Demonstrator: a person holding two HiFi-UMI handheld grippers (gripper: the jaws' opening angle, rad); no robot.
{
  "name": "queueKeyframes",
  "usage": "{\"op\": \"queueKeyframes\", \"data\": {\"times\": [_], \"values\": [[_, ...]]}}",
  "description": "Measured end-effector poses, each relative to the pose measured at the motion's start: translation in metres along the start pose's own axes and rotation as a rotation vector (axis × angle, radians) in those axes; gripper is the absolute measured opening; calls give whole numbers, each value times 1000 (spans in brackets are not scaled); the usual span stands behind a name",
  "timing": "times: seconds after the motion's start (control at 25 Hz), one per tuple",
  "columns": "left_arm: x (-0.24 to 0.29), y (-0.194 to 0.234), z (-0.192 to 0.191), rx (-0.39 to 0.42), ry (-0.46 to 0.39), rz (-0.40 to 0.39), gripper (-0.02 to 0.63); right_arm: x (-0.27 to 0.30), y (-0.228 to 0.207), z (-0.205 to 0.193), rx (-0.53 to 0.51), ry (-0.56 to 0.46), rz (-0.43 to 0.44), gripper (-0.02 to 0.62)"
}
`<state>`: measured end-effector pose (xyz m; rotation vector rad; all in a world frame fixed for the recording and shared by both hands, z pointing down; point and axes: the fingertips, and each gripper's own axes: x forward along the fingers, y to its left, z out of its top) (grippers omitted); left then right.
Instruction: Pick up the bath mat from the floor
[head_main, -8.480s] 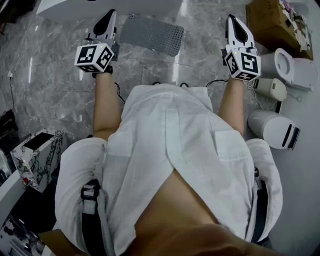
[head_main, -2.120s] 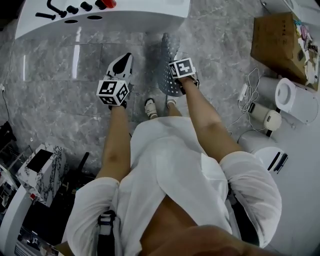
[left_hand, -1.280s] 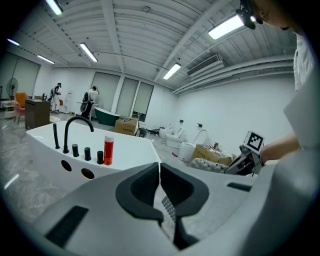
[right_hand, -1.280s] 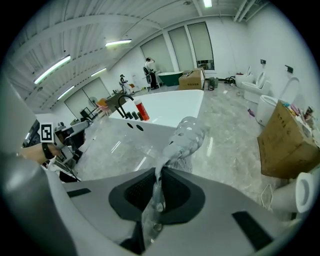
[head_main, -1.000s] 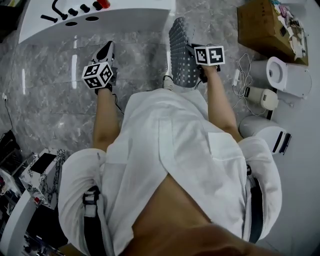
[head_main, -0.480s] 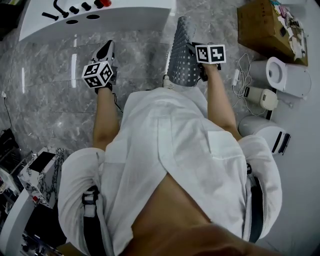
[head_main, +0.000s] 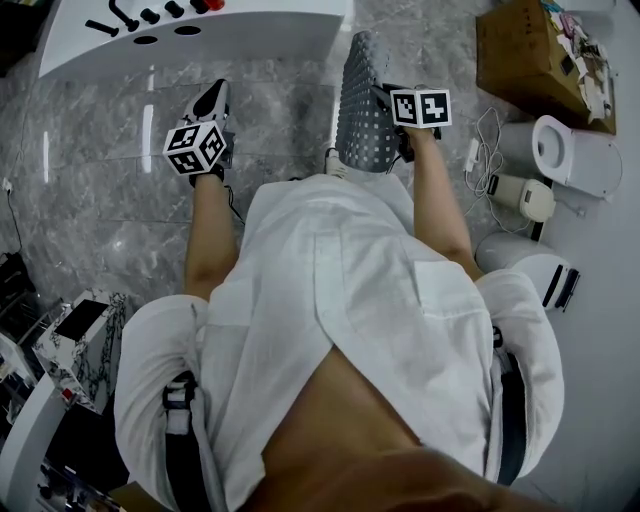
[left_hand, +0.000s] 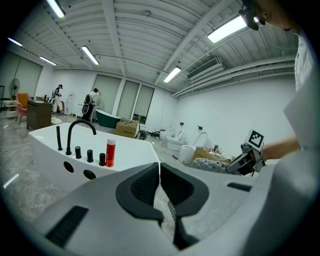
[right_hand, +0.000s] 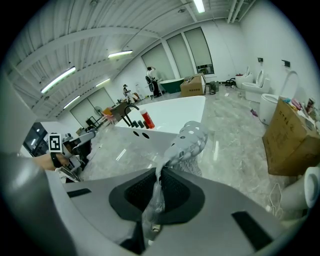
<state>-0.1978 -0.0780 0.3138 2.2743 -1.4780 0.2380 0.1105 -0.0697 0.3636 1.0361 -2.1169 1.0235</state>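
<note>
right gripper (right_hand: 158, 180): clamps perforated grey bath mat (head_main: 362, 100) (hanging limp) | left gripper (left_hand: 159, 170): closed, empty

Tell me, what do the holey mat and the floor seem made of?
The bath mat looks like soft, translucent grey rubber or plastic: it bends limply and is full of holes. The floor seems polished marble or marble-look tile: grey veins, glossy reflections.

The mat (head_main: 362, 105) no longer lies flat on the floor (head_main: 280, 110). It now hangs upright, one edge pinched in the right gripper (head_main: 384, 94), which has crossed from the far right toward the middle. The person (head_main: 340, 300), bent low two seconds ago, stands straighter again.
</note>
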Motion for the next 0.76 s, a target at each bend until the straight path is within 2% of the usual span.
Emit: {"op": "queueKeyframes", "data": {"times": [0.76], "values": [[-1,1,-5,-3,8,5,17,4,0,-2,-14,15,17,49]]}}
